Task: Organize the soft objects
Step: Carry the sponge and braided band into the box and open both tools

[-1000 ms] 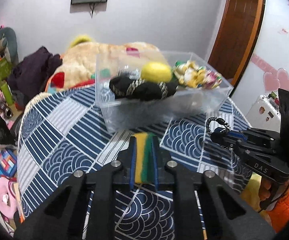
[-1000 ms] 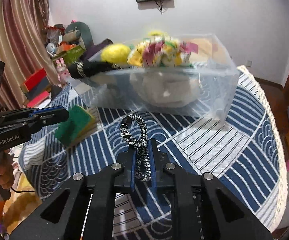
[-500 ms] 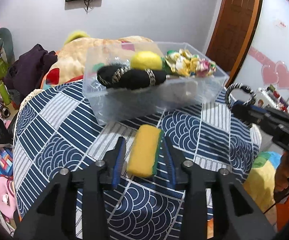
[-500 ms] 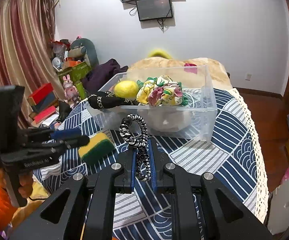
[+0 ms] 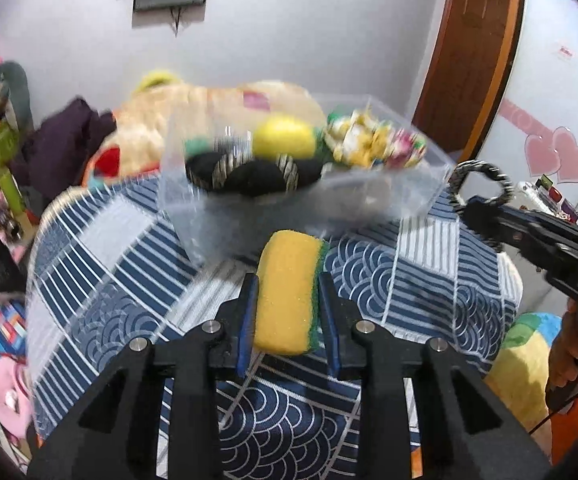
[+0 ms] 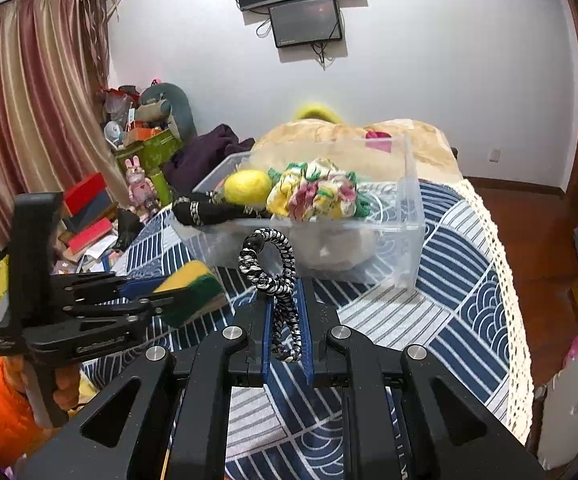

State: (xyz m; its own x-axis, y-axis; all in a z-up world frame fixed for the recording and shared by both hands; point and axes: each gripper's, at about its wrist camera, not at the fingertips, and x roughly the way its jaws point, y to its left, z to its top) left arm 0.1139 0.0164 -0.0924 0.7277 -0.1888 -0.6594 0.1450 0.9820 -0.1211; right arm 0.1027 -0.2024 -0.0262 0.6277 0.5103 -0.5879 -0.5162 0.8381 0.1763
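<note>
left wrist view takes in the bench (image 5: 101, 240) under its blue patterned cloth, and on it the clear bin (image 5: 421, 184), already loaded with a black roll (image 5: 249, 174), a yellow ball (image 5: 285, 140) and a floral scrunchie (image 5: 373, 144). next in size, the sponge (image 5: 285, 296), yellow with a green edge, sits between the fingers of the left hand-held gripper (image 5: 285, 300), closed against its sides and, going by the right wrist view, lifted off the cloth just short of the bin. smallest, the braided cord (image 6: 273, 276) is pinched upright in the right hand-held gripper (image 6: 285, 320), its jaws nearly together, also near the bin's front wall. the step looks like carrying both pieces to the bin; the next move calls for raising each above the rim, reaching over an unfilled spot and opening.
</note>
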